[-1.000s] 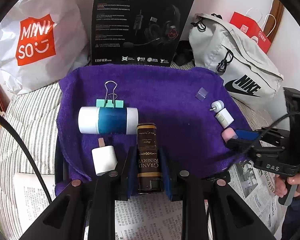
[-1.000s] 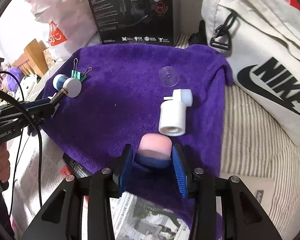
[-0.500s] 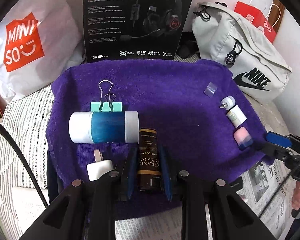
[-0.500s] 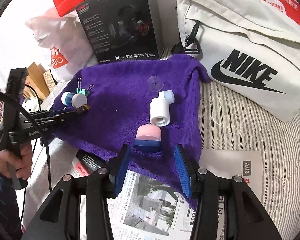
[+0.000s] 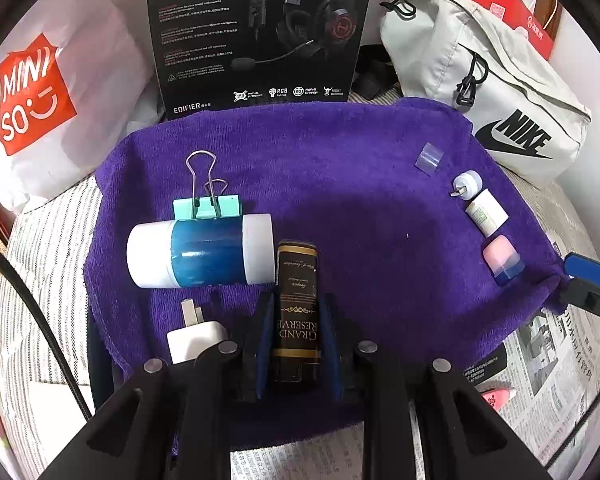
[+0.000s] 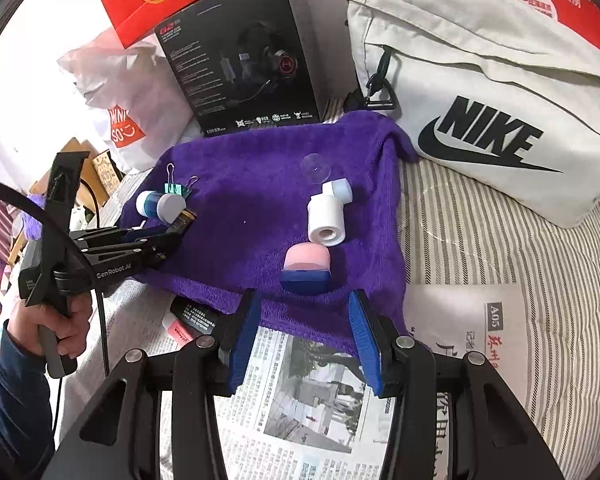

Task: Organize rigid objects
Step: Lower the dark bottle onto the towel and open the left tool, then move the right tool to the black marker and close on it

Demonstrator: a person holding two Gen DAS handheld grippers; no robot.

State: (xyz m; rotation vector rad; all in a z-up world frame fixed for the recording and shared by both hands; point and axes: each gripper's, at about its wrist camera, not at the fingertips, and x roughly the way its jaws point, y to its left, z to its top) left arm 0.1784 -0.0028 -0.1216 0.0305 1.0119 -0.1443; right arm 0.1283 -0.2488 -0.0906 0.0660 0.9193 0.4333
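Note:
My left gripper (image 5: 296, 312) is shut on a dark "Grand Reserve" tin (image 5: 297, 300) and holds it low over the purple towel (image 5: 340, 168), beside the blue-and-white cylinder (image 5: 200, 252). A green binder clip (image 5: 206, 204) lies behind the cylinder, and a white charger plug (image 5: 194, 336) lies to the tin's left. My right gripper (image 6: 304, 340) is open and empty, just back from a pink-and-blue block (image 6: 306, 266) on the towel's near edge. A white bottle (image 6: 326, 220), a small white plug (image 6: 338, 191) and a clear cap (image 6: 315, 166) lie behind the block.
A black headset box (image 5: 256, 32), a Miniso bag (image 5: 48, 92) and a white Nike bag (image 6: 488, 108) stand behind the towel. Newspaper (image 6: 312, 392) covers the striped bedding in front. A dark tube (image 6: 192, 314) lies under the towel's edge.
My right gripper opened, let go of the pink-and-blue block and drew back from it. My left gripper kept the tin and moved it forward onto the towel beside the cylinder.

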